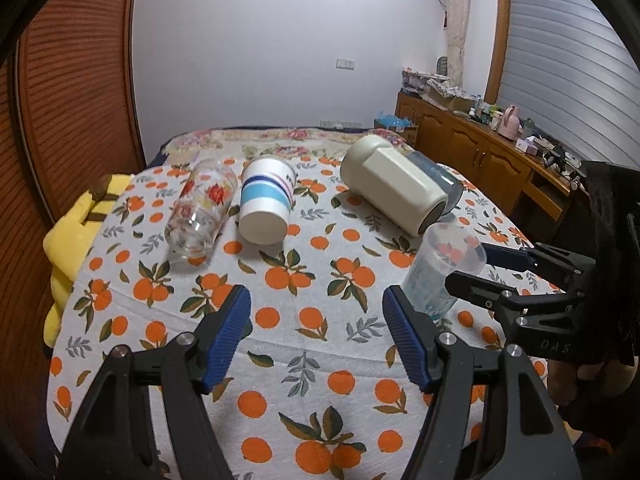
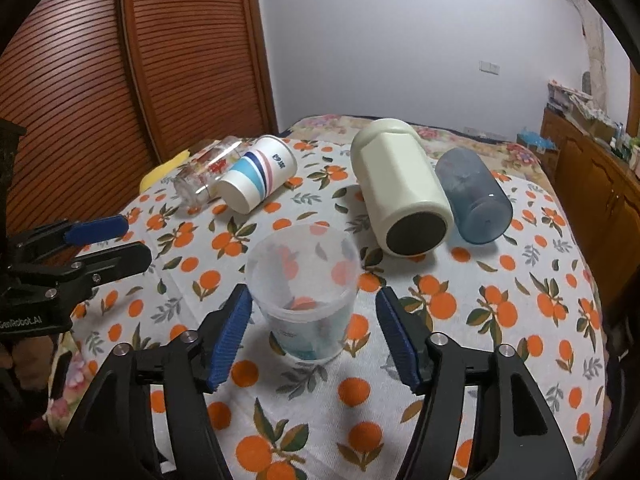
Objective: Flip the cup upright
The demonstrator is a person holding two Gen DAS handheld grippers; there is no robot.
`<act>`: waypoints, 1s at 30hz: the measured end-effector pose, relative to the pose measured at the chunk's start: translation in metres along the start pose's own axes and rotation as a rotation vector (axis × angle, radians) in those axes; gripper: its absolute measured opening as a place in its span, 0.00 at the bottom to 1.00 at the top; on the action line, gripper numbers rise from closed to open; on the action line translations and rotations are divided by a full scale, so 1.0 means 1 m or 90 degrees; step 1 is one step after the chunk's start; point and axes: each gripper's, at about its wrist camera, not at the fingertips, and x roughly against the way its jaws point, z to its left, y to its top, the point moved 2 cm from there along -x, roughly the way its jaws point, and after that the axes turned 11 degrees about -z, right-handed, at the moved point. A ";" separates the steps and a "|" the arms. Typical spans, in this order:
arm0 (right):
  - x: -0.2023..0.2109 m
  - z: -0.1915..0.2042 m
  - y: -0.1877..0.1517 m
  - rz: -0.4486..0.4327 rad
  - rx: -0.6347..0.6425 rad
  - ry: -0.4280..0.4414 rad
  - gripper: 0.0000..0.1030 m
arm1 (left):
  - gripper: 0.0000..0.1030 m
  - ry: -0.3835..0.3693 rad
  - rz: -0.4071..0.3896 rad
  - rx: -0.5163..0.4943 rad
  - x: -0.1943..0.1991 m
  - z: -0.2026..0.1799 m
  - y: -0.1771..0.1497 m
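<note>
A clear plastic cup point(image 2: 306, 292) stands upright on the orange-print tablecloth point(image 2: 500, 320), between the open jaws of my right gripper point(image 2: 314, 316), not touched. It also shows in the left wrist view point(image 1: 440, 272), next to the right gripper point(image 1: 476, 264). My left gripper point(image 1: 316, 324) is open and empty over the cloth, also seen at the left of the right wrist view point(image 2: 120, 240). Lying on their sides are a flowered glass point(image 1: 200, 208), a striped paper cup point(image 1: 266, 204), a cream mug point(image 1: 394, 188) and a blue tumbler point(image 2: 474, 196).
A yellow cloth point(image 1: 68, 248) lies at the table's left edge. A wooden slatted door point(image 2: 160, 60) stands behind on the left. A wooden sideboard point(image 1: 480, 152) with clutter runs along the right wall.
</note>
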 end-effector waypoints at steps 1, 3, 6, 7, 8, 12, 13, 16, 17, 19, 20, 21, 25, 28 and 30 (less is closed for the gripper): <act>0.001 0.000 0.000 -0.002 -0.003 0.000 0.66 | 0.69 0.003 -0.006 -0.006 0.002 -0.003 0.001; 0.004 -0.002 0.000 -0.004 -0.010 0.000 0.67 | 0.69 0.006 -0.014 -0.013 0.005 -0.007 0.003; 0.010 -0.003 0.002 -0.012 -0.017 -0.001 0.68 | 0.70 0.010 -0.027 -0.022 0.010 -0.012 0.009; 0.014 -0.003 0.004 -0.017 -0.020 -0.001 0.70 | 0.70 0.014 -0.033 -0.027 0.013 -0.014 0.011; 0.017 -0.003 0.005 -0.022 -0.023 0.000 0.71 | 0.70 0.016 -0.039 -0.032 0.015 -0.016 0.013; 0.032 -0.006 0.010 -0.044 -0.042 -0.007 0.76 | 0.71 0.019 -0.056 -0.045 0.025 -0.024 0.020; 0.036 -0.007 0.011 -0.050 -0.048 -0.010 0.77 | 0.71 0.020 -0.061 -0.048 0.027 -0.026 0.022; 0.047 -0.008 0.015 -0.070 -0.054 -0.025 0.82 | 0.72 0.024 -0.070 -0.051 0.032 -0.031 0.026; 0.050 -0.008 0.017 -0.076 -0.054 -0.030 0.83 | 0.72 0.026 -0.074 -0.050 0.033 -0.031 0.028; 0.057 -0.009 0.019 -0.091 -0.054 -0.042 0.86 | 0.73 0.027 -0.079 -0.047 0.034 -0.033 0.029; 0.060 -0.010 0.020 -0.097 -0.054 -0.049 0.87 | 0.73 0.028 -0.082 -0.045 0.035 -0.034 0.029; 0.063 -0.010 0.021 -0.102 -0.054 -0.056 0.89 | 0.75 0.029 -0.085 -0.043 0.035 -0.034 0.029; 0.072 -0.014 0.020 -0.124 -0.061 -0.080 0.98 | 0.85 0.039 -0.102 -0.047 0.037 -0.038 0.029; 0.076 -0.018 0.017 -0.128 -0.064 -0.098 1.00 | 0.88 0.038 -0.111 -0.051 0.038 -0.040 0.028; 0.077 -0.021 0.016 -0.129 -0.069 -0.109 1.00 | 0.89 0.038 -0.112 -0.050 0.038 -0.041 0.027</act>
